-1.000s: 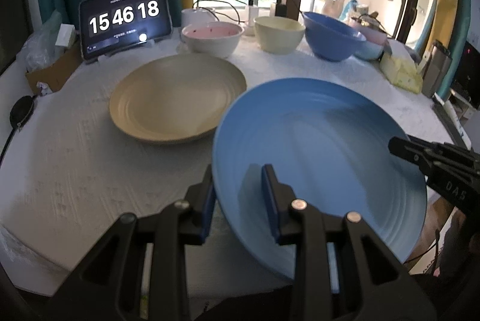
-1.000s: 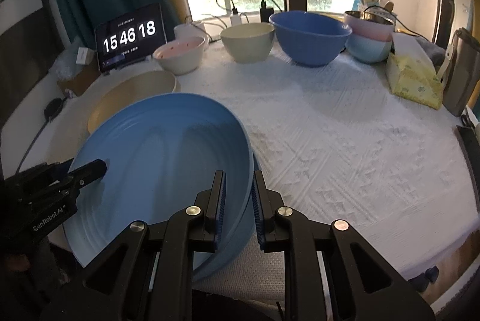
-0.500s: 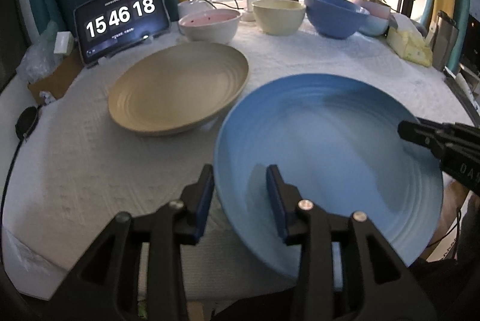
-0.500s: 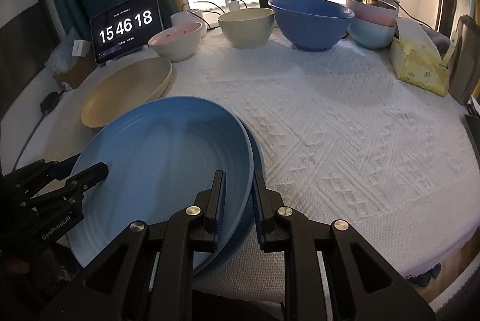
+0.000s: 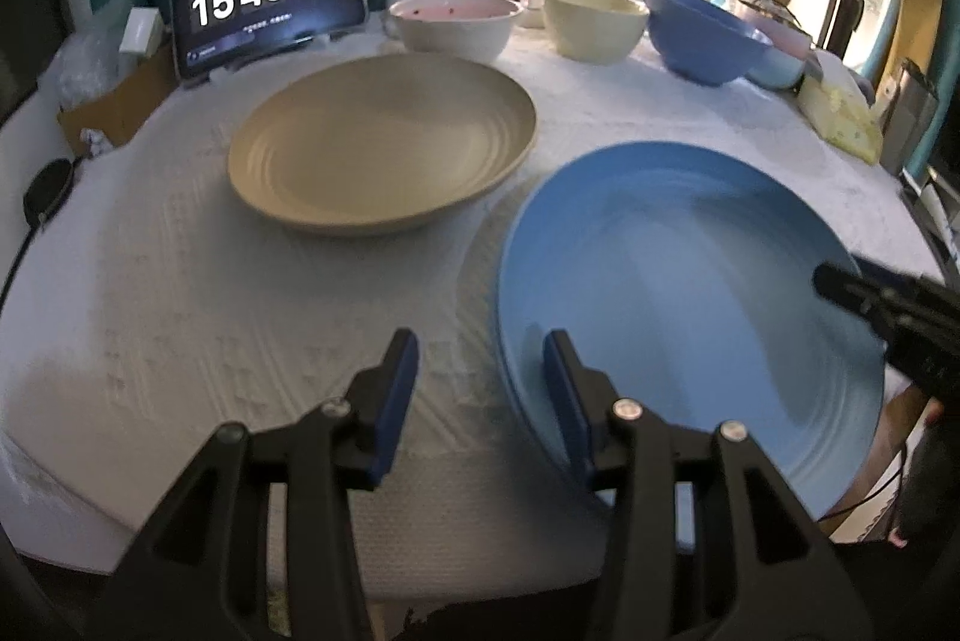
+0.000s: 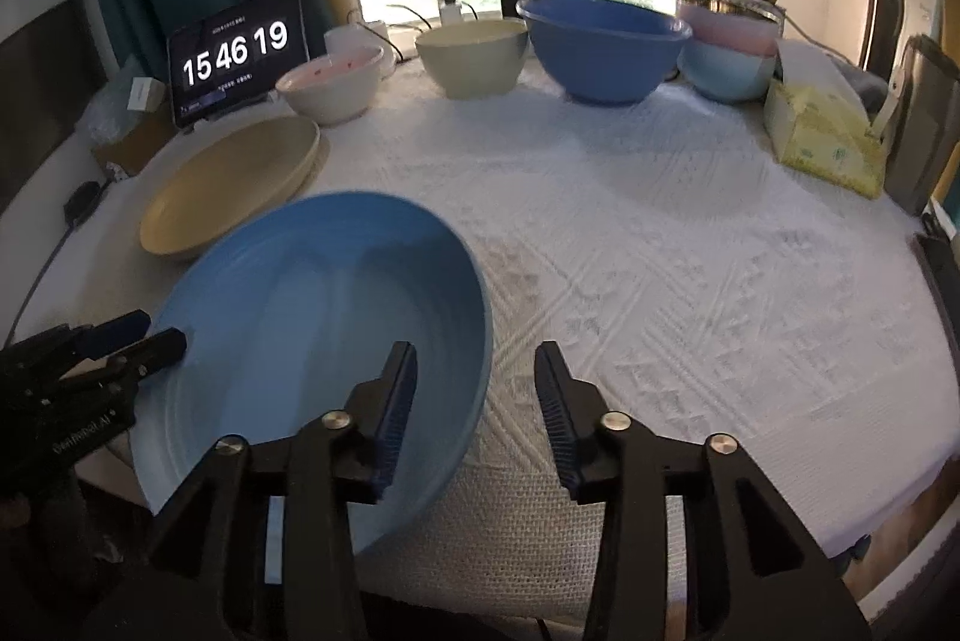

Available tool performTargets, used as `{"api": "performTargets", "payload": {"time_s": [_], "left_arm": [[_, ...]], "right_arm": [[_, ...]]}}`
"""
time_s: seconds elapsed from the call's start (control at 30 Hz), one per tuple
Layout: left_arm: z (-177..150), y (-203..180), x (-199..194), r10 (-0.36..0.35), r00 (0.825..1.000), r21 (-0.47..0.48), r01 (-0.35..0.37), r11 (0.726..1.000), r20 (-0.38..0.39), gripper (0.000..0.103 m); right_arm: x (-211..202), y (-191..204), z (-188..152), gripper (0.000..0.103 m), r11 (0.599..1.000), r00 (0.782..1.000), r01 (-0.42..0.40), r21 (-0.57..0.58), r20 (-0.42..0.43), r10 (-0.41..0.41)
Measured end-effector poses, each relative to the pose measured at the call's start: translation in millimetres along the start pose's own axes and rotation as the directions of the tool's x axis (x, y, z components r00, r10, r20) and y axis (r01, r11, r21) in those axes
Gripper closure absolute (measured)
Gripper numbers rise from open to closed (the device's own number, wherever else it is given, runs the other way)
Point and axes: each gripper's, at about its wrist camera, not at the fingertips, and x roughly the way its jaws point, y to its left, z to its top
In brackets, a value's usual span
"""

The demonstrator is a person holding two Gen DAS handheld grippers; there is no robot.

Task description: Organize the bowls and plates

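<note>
Blue plate (image 5: 690,293): lying flat near the front edge of the surface (image 6: 660,251), with its near side seeming to hang a little past that edge.

Left tongs (image 5: 480,341): standing open after just widening, straddling the plate's left rim, one pad over the cloth and the other over the plate's inside, neither pressing on it.

Right tongs (image 6: 475,348): likewise open after just widening, straddling the opposite rim, gripping nothing.

Looking like the release at the end of a set-down. Possibly resting on a second blue plate underneath; too hard to tell from the blurred rim.

Doing this step well, as a judgement:
- Opening both tongs wide enough to clear the rim before moving away.
- Drawing each pair back along its own fingers, rather than sideways, to avoid dragging the plate.
- Going gently, since a nudge on the overhanging side could tip the plate off the surface.

Further out: a beige plate (image 5: 378,149) sitting just beside the blue one, apart from it and probably next for stacking. Behind it, a row of bowls, namely a white bowl with a pink inside (image 5: 453,23), a cream bowl (image 5: 591,20) and a blue bowl (image 5: 699,41). At back left, a tablet clock (image 5: 267,5) leaning upright.
</note>
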Motion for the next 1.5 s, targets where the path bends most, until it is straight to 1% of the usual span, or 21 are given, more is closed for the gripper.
{"api": "performTargets", "payload": {"time_s": [0.1, 0.13, 0.17, 0.2, 0.27, 0.4, 0.5, 0.63, 0.8, 1.0, 1.27, 1.37, 1.5], "left_arm": [[0.3, -0.1, 3.0, -0.019, 1.000, -0.006, 0.019, 1.000, -0.001, 0.058], [1.0, -0.5, 4.1, -0.026, 1.000, -0.007, 0.026, 1.000, -0.004, 0.057], [1.5, -1.6, 5.6, -0.032, 0.999, -0.005, 0.032, 0.999, -0.007, 0.057], [1.9, -3.0, 6.8, -0.039, 0.999, -0.001, 0.039, 0.999, -0.008, 0.057], [2.7, -6.5, 9.1, -0.059, 0.998, 0.009, 0.059, 0.998, -0.009, 0.057], [6.0, -12.5, 12.5, -0.114, 0.993, 0.010, 0.114, 0.993, -0.002, 0.058], [9.4, -15.6, 14.4, -0.104, 0.995, 0.009, 0.104, 0.995, 0.002, 0.058], [16.0, -18.3, 16.9, -0.108, 0.994, 0.015, 0.108, 0.994, -0.002, 0.058], [29.5, -28.7, 19.7, -0.125, 0.992, 0.039, 0.125, 0.991, 0.013, 0.058], [49.8, -41.1, 36.6, -0.131, 0.991, 0.050, 0.130, 0.990, 0.010, 0.058], [73.1, -51.8, 59.6, -0.145, 0.989, 0.051, 0.144, 0.988, 0.005, 0.058], [76.8, -55.9, 69.9, -0.144, 0.989, 0.060, 0.145, 0.988, -0.013, 0.058], [80.5, -56.2, 75.5, -0.151, 0.988, 0.057, 0.152, 0.987, -0.006, 0.058]], "right_arm": [[8.4, -2.7, -4.5, 0.060, 1.000, 1.000, -0.017, 0.014, -0.008, 0.017], [9.2, -1.6, -5.5, 0.060, 1.000, 1.000, -0.022, 0.010, 0.006, 0.022], [9.8, 0.1, -6.0, 0.063, 1.000, 1.000, -0.022, 0.000, 0.016, 0.022], [10.3, 2.5, -6.1, 0.068, 1.000, 0.999, -0.026, -0.011, 0.025, 0.026], [11.6, 7.2, -5.6, 0.073, 0.999, 0.999, -0.030, -0.030, 0.036, 0.031], [13.6, 6.4, -4.6, 0.075, 0.999, 0.998, -0.032, -0.028, 0.046, 0.033], [14.3, 2.1, -1.8, 0.079, 0.999, 0.998, -0.035, -0.006, 0.043, 0.035], [15.6, -0.3, 2.4, 0.080, 1.000, 0.999, -0.031, -0.001, 0.041, 0.031], [17.2, -10.7, 13.5, 0.080, 1.000, 0.998, -0.013, 0.016, 0.055, 0.012], [24.2, -25.9, 29.7, 0.080, 0.999, 0.997, 0.017, 0.029, 0.076, -0.019], [44.0, -44.8, 46.4, 0.080, 0.997, 0.998, 0.029, 0.067, 0.058, -0.033], [49.6, -49.9, 50.1, 0.080, 0.996, 0.998, 0.040, 0.080, 0.045, -0.044], [53.1, -51.8, 52.0, 0.080, 0.995, 0.998, 0.053, 0.085, 0.036, -0.057]]}}
